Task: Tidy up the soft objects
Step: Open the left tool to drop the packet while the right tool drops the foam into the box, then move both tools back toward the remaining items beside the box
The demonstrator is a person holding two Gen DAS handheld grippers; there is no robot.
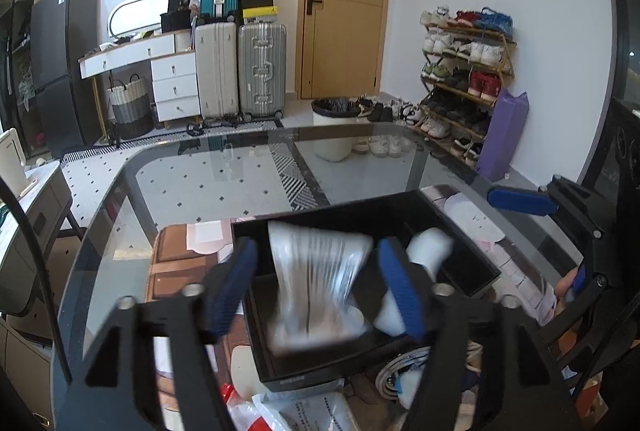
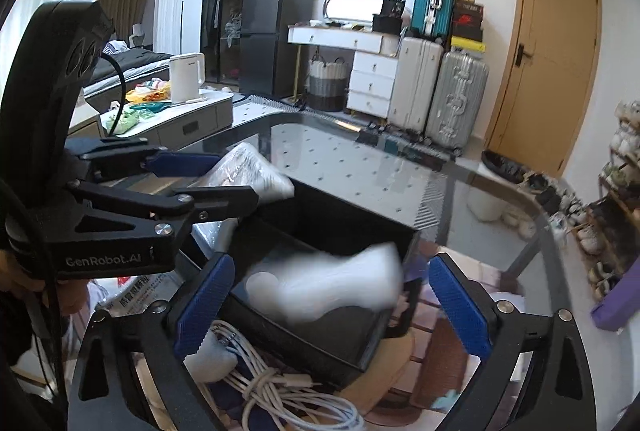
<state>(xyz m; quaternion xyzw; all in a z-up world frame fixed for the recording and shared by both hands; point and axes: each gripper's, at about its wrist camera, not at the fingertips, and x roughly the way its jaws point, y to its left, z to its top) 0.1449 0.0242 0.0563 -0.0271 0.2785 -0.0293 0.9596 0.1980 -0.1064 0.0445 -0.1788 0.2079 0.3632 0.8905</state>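
Setting: a lived-in home, a combined bedroom and entry room. Noted: wooden door (image 1: 346,3); shoe rack (image 1: 466,79) full of trainers, more pairs lined on the floor beside a bin (image 1: 335,129); three suitcases (image 1: 240,67) with shoeboxes stacked on top; white dresser (image 1: 160,75) with oval mirror (image 1: 136,11); woven basket (image 1: 130,103); black fridge (image 2: 276,27); bed (image 2: 128,67) near curtains; kettle (image 2: 185,77) on a side cabinet; tiled floor seen through a glass worktop (image 1: 224,171).
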